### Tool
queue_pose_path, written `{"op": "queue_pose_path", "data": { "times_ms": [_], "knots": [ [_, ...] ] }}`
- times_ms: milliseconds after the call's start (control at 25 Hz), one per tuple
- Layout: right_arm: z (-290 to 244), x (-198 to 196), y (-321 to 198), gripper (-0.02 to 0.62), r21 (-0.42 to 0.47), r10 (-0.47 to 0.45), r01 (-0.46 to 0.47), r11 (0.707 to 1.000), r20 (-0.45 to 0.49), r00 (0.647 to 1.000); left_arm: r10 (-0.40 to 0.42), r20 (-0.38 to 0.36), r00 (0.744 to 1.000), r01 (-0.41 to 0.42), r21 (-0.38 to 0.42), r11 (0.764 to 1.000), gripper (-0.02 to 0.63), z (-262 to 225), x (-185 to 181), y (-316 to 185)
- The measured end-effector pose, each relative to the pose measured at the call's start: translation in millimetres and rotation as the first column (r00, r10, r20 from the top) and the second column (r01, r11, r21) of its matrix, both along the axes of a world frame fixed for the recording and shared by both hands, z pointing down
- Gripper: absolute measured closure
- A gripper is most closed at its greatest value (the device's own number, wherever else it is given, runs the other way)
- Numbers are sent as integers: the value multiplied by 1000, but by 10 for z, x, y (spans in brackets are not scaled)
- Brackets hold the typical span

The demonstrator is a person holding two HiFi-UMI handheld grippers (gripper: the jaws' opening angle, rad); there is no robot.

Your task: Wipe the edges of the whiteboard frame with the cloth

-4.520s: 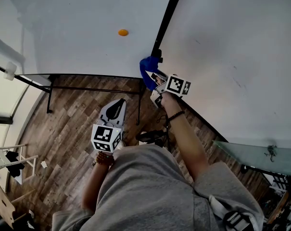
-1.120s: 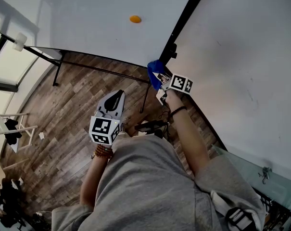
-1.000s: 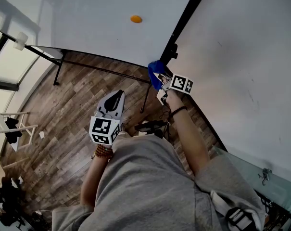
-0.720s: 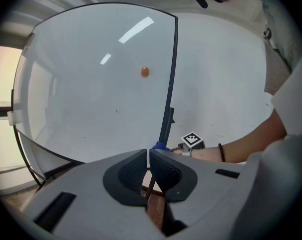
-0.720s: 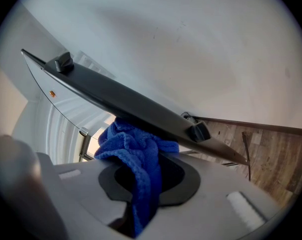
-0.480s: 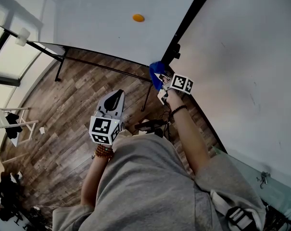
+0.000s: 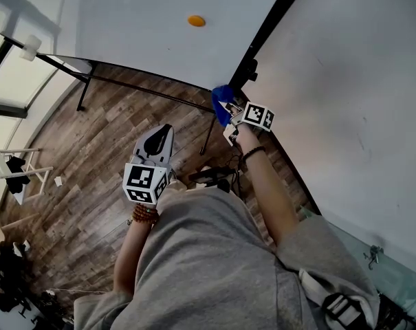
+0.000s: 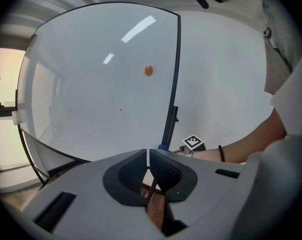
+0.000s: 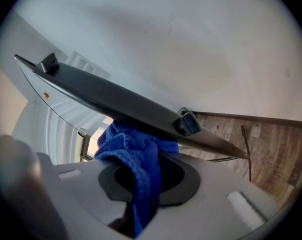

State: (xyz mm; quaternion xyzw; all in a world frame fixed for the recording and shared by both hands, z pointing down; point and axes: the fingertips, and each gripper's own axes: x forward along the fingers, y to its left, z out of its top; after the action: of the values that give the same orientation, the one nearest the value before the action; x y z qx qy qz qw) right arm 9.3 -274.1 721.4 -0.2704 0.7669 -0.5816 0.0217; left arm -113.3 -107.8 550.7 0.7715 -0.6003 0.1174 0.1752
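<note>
My right gripper is shut on a blue cloth and presses it against the black whiteboard frame near its lower corner. In the right gripper view the cloth bunches between the jaws and touches the dark frame bar just left of a black clamp knob. My left gripper hangs lower at the left, away from the board, jaws shut with nothing between them. From the left gripper view the frame runs upright between two white boards, with the right gripper at its foot.
An orange magnet sits on the left whiteboard. A black stand leg runs along the board's lower edge over wood plank floor. Small furniture stands at the far left. A glass panel is at the lower right.
The right gripper with the cloth has slid slightly up along the frame toward the clamp. The left gripper has shifted a little left and down in the head view.
</note>
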Motion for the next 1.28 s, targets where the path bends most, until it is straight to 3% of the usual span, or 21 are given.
{"op": "queue_pose_path", "data": {
  "times_ms": [1280],
  "knots": [
    [551,-15,-56,522,-102,-31,23,994,-80,996,-62,33,998,63,-24,998,581,64,-298,151]
  ]
}}
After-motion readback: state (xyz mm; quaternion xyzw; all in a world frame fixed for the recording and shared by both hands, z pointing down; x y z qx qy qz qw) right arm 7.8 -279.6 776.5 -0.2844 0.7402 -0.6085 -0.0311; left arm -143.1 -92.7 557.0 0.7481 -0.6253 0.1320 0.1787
